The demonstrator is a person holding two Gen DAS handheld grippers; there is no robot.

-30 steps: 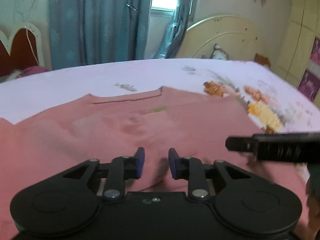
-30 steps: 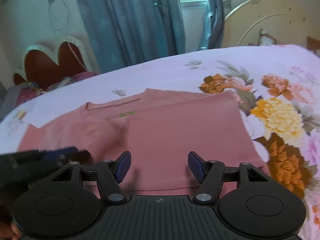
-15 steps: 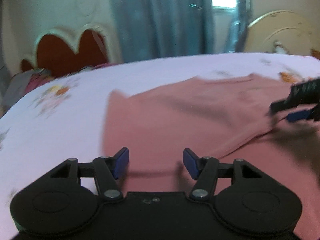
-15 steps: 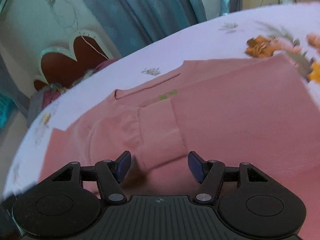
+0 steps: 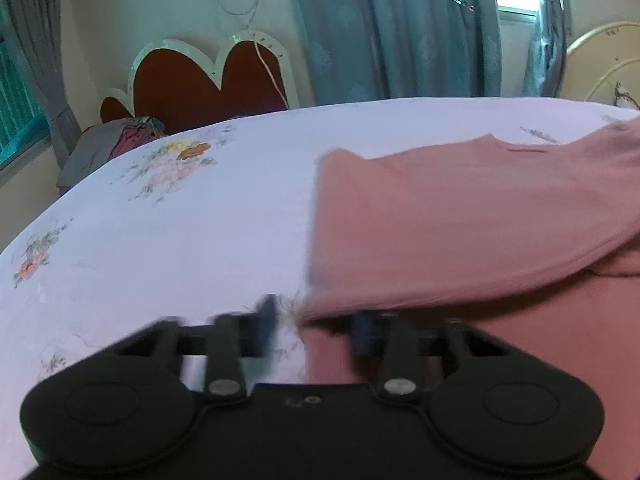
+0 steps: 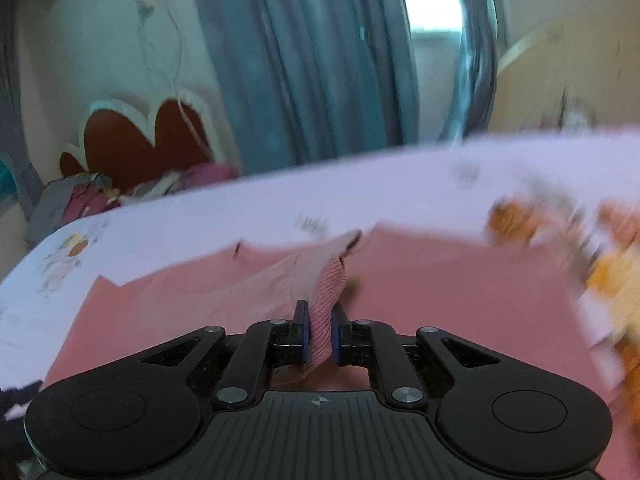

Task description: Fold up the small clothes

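A pink long-sleeved top [image 5: 460,208] lies spread on the floral bedsheet [image 5: 180,220]; it also shows in the right wrist view [image 6: 440,292]. My left gripper [image 5: 316,326] is open and blurred, at the top's left edge, where a folded sleeve layer lies between its fingers. My right gripper [image 6: 320,334] is shut on the ribbed sleeve cuff [image 6: 326,296] and holds it lifted off the top's body.
A heart-shaped red headboard [image 5: 208,88] and a pile of clothes [image 5: 116,140] stand beyond the bed's far left. Blue curtains [image 5: 400,32] hang behind. A cream headboard [image 5: 604,64] is at the far right. Orange flower prints [image 6: 608,248] lie right of the top.
My right gripper has closed on the sleeve cuff and lifted it. My left gripper has swung left to the top's left edge and stays open.
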